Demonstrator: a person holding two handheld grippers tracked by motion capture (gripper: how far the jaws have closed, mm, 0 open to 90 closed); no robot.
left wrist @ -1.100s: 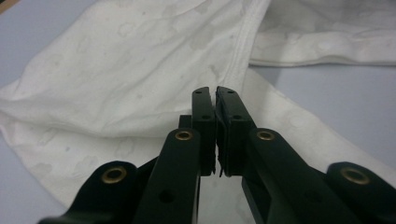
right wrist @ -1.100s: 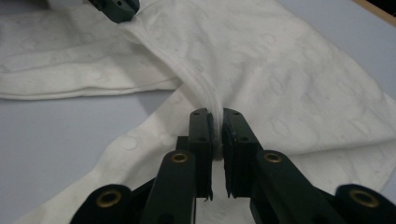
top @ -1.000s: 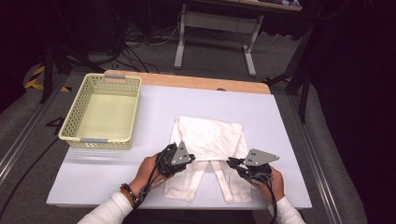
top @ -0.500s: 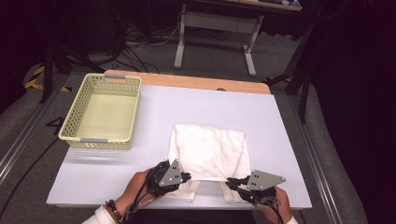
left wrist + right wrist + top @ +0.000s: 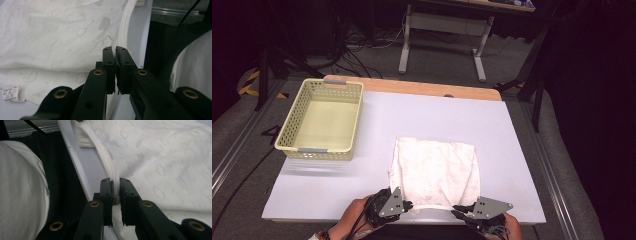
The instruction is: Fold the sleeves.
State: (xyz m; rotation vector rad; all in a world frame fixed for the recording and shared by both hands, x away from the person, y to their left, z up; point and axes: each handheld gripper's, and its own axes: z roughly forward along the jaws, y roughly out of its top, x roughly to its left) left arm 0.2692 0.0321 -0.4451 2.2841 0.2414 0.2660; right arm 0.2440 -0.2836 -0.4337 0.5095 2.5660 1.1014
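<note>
Both grippers have been pulling back toward 6 o'clock since the earlier frames, dragging the white garment [image 5: 434, 172] with them; it's now lying flatter and lower on the counter [image 5: 377, 120], near edge reaching the counter's 6 o'clock lip. Left gripper [image 5: 404, 206] is sitting at the garment's 7 o'clock corner, jaws pressed together on the ribbed hem [image 5: 123, 37], which is running up between them in the left gripper view. Right gripper [image 5: 460, 212] is sitting at the 5 o'clock corner, jaws clamped on the same thick hem band [image 5: 108, 167]; they've just been easing open a touch, but the fabric is still pinched between the pads in the right gripper view. Hem is stretching between the two grippers along the counter edge. A small label [image 5: 11, 93] is showing at the garment's edge in the left gripper view. Yellow basket [image 5: 287, 131] is resting at 10 o'clock on the counter, well apart from the garment.
</note>
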